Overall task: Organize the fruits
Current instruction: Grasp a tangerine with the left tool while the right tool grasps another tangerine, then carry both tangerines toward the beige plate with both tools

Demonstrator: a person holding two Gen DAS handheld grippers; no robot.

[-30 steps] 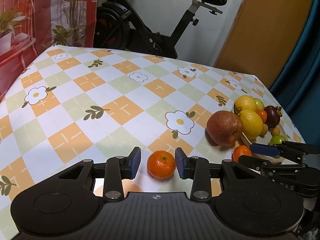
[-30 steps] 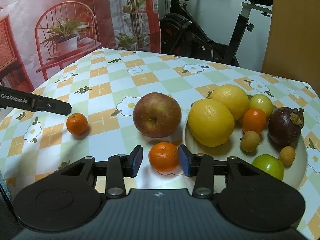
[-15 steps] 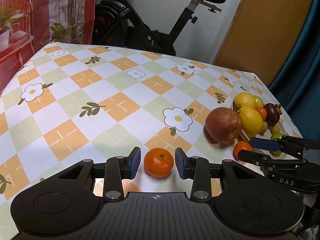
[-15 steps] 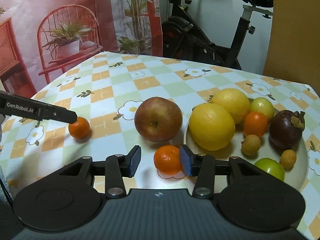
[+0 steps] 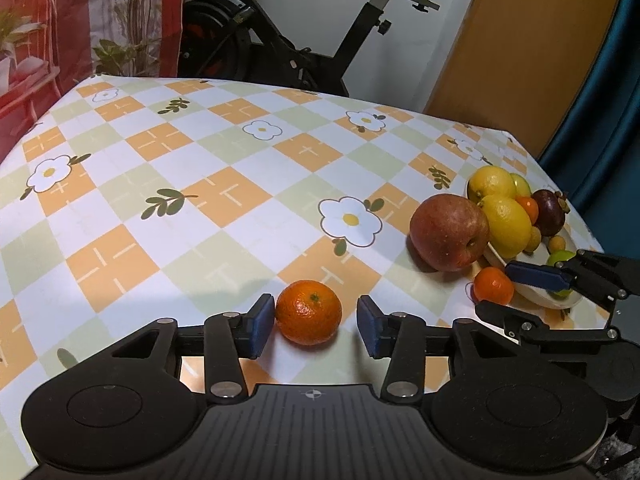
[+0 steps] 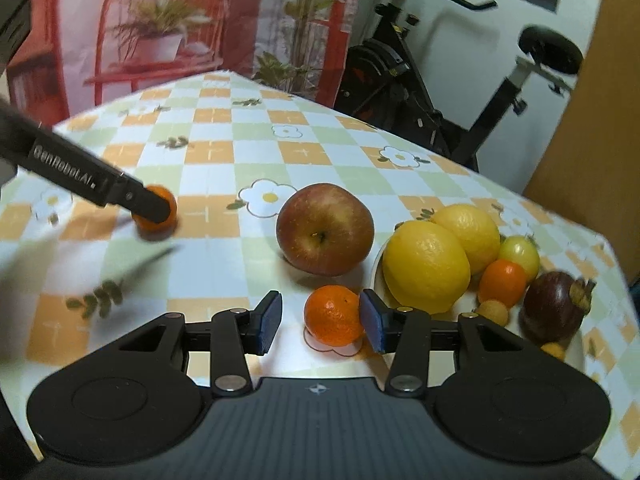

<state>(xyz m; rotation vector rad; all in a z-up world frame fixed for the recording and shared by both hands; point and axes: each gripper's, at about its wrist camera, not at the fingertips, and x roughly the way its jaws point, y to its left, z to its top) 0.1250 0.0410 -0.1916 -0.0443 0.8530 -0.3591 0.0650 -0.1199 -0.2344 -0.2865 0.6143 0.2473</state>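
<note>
A tangerine [image 5: 308, 312] lies on the checked tablecloth between the blue pads of my left gripper [image 5: 315, 328]. Its jaws are opening: the fruit rests by the left pad, with a gap at the right pad. A second tangerine [image 6: 334, 314] sits on the cloth inside my right gripper [image 6: 320, 322], against the right pad and apart from the left one. That gripper is open. A red apple [image 6: 325, 229] stands just behind, beside a white plate [image 6: 378, 276] that holds two lemons [image 6: 426, 266], a mangosteen [image 6: 554, 306] and several small fruits.
An exercise bike [image 5: 304, 40] stands past the table's far edge, next to a wooden door [image 5: 520, 40]. The plate lies near the table's right edge [image 5: 588, 232]. One finger [image 6: 100, 184] of the left gripper crosses the right wrist view over the first tangerine [image 6: 160, 216].
The left jaws have widened around their tangerine. The right wrist view has tilted, and its tangerine now lies against the right pad instead of midway.
</note>
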